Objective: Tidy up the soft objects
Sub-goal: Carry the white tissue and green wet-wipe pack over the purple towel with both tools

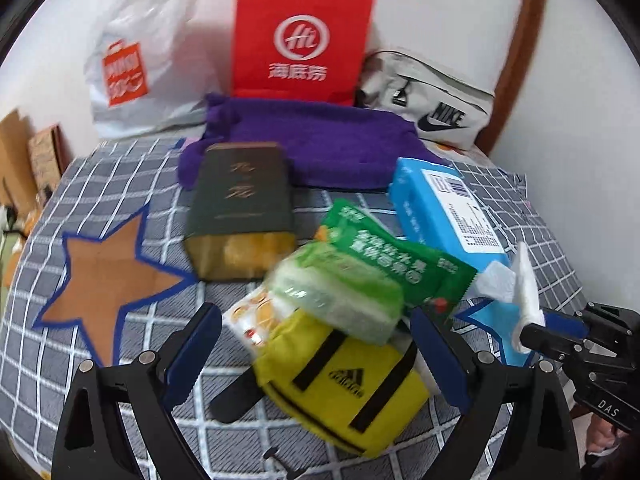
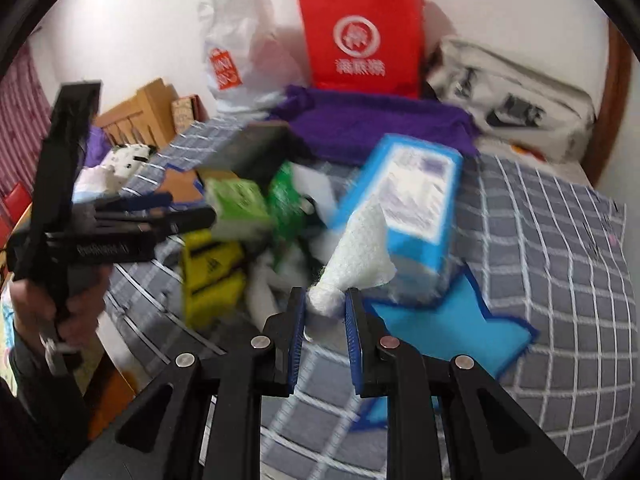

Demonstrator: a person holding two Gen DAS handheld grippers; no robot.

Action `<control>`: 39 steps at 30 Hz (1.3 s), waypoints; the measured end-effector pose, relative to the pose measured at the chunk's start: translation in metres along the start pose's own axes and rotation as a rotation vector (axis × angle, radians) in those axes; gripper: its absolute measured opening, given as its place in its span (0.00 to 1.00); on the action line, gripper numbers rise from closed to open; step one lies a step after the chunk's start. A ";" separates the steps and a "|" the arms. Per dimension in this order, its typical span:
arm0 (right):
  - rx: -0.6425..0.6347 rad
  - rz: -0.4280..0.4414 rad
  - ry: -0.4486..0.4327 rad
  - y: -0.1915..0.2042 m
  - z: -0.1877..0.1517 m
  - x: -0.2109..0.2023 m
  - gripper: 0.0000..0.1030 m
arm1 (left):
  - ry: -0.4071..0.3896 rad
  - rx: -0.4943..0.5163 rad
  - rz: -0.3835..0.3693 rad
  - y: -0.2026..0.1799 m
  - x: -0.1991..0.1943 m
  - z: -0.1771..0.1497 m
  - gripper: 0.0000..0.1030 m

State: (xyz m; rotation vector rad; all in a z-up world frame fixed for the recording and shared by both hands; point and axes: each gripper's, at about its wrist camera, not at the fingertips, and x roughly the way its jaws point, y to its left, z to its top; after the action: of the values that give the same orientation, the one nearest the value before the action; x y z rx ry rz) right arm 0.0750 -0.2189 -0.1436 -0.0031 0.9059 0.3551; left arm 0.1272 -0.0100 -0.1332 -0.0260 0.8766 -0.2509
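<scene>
1. our right gripper (image 2: 325,322) was squeezed shut on a white tissue (image 2: 352,256) that stuck out of the blue tissue pack (image 2: 416,200).
2. our left gripper (image 1: 316,340) was wide open, with its fingers (image 1: 200,344) on both sides of the yellow pouch (image 1: 344,392).
3. a green-and-white pack (image 1: 340,296) lay on top of the yellow pouch, and a green snack bag (image 1: 392,256) was just behind it.
4. the dark box (image 1: 244,208) stood near the purple cloth (image 1: 320,140).
5. all of it was on the checked blanket (image 1: 120,176), with a red bag (image 1: 300,40) at the wall.
</scene>
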 end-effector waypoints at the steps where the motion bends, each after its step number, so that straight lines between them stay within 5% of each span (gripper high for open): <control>1: 0.007 0.003 0.012 -0.004 -0.003 0.001 0.19 | 0.007 0.017 0.008 -0.004 0.003 0.001 0.93; 9: 0.055 0.035 0.085 -0.026 -0.020 0.027 0.19 | 0.070 0.041 0.060 -0.014 0.036 0.008 0.93; 11: 0.051 0.039 0.101 -0.024 -0.021 0.036 0.19 | 0.069 0.025 0.046 -0.011 0.040 0.009 0.86; 12: 0.046 0.040 0.099 -0.023 -0.020 0.037 0.19 | 0.061 0.017 0.022 -0.010 0.039 0.009 0.76; 22: 0.014 0.083 0.051 -0.014 -0.009 0.018 0.19 | 0.014 0.033 0.021 -0.010 0.010 0.014 0.74; 27: 0.000 0.124 -0.011 -0.005 0.005 -0.005 0.19 | -0.006 0.018 0.046 -0.004 -0.007 0.023 0.74; 39: 0.031 0.061 -0.104 -0.007 0.080 -0.025 0.19 | -0.013 -0.064 0.146 0.025 -0.023 0.062 0.74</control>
State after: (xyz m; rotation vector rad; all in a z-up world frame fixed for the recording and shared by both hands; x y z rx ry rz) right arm 0.1251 -0.2212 -0.0757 0.0712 0.8092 0.3946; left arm 0.1652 0.0143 -0.0791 -0.0227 0.8688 -0.0863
